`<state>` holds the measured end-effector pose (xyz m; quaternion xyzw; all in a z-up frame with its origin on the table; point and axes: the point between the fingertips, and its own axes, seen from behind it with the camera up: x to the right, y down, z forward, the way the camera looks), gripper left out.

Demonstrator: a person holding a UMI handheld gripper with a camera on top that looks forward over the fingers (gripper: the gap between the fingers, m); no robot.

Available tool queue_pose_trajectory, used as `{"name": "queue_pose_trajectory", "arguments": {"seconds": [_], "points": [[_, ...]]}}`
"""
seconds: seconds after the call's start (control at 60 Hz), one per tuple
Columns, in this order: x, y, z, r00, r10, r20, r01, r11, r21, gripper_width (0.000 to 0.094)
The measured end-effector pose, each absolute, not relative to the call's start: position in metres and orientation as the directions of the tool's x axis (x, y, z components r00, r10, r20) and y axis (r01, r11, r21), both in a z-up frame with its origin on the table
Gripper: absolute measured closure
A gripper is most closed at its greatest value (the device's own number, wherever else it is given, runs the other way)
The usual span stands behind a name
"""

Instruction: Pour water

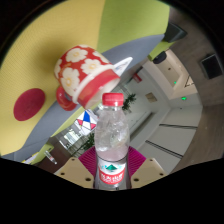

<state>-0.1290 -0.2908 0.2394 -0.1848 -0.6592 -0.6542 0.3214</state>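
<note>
A yellow-green surface [100, 25] fills the scene from nine to one o'clock, with a red disc [29, 103] on it at nine o'clock. A red cup with white flower prints [82, 72] stands tilted at eleven o'clock, just beyond the bottle's cap. The clear water bottle [112, 140], red-capped, rises at six o'clock between the fingers. The gripper [112, 172] is clenched on the bottle, its pink pads [88, 165] against either side

No text can be read. The water bottle [112, 140] carries a label with a red and blue sign, but its letters are too small.
</note>
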Motion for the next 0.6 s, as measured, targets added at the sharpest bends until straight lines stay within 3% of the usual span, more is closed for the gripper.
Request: {"name": "queue_pose_trajectory", "arguments": {"seconds": [0.183,0.283,0.367,0.45,0.583,0.6], "points": [[-0.110,-0.299,0.240,-0.659,-0.171,0.733,0.735,0.063,0.675,0.0574],[-0.121,-0.309,0.282,-0.466,-0.194,0.863,0.871,0.073,0.487,0.0575],[-0.115,-0.321,0.324,-0.185,-0.196,0.963,0.973,0.100,0.207,0.0573],[-0.113,-0.326,0.336,0.174,-0.149,0.973,0.979,0.129,-0.155,0.0571],[-0.118,-0.337,0.320,0.713,0.007,0.701,0.695,0.120,-0.709,0.0572],[-0.097,-0.341,0.335,0.764,0.041,0.644,0.638,0.107,-0.763,0.0571]]}}
